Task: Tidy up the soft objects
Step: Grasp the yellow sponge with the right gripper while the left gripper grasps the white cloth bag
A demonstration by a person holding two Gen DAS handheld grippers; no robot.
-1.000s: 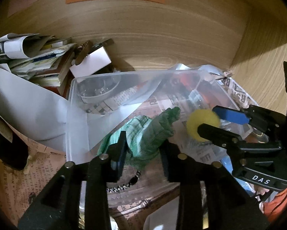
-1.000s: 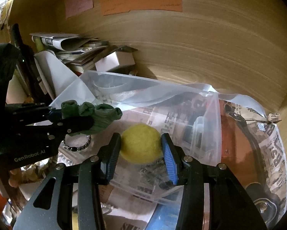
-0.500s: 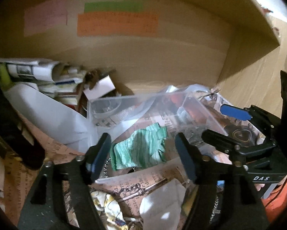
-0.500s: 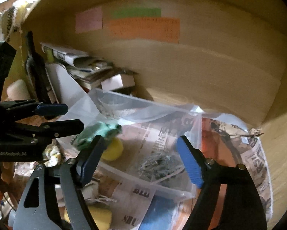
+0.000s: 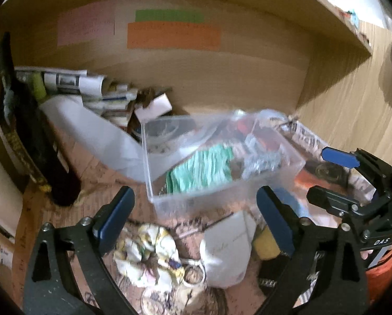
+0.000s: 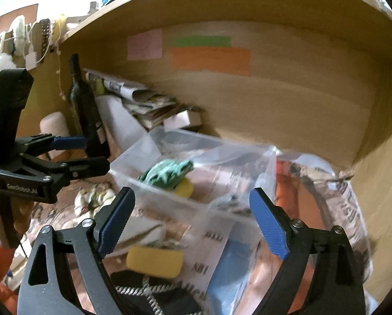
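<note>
A clear plastic bin stands on the shelf floor. A green cloth lies inside it, with a yellow ball beside it. My left gripper is open and empty, drawn back in front of the bin; it also shows in the right wrist view. My right gripper is open and empty, back from the bin; it also shows in the left wrist view. A yellow sponge and a crumpled patterned cloth lie in front of the bin.
A dark bottle stands at the left. Rolled newspapers are stacked behind the bin. A white pouch and a blue item lie in front. Newspaper lines the right. The wooden back wall carries coloured notes.
My left gripper let go of the green cloth and my right gripper let go of the yellow ball; both now lie in the bin. Both grippers opened and drew back.
</note>
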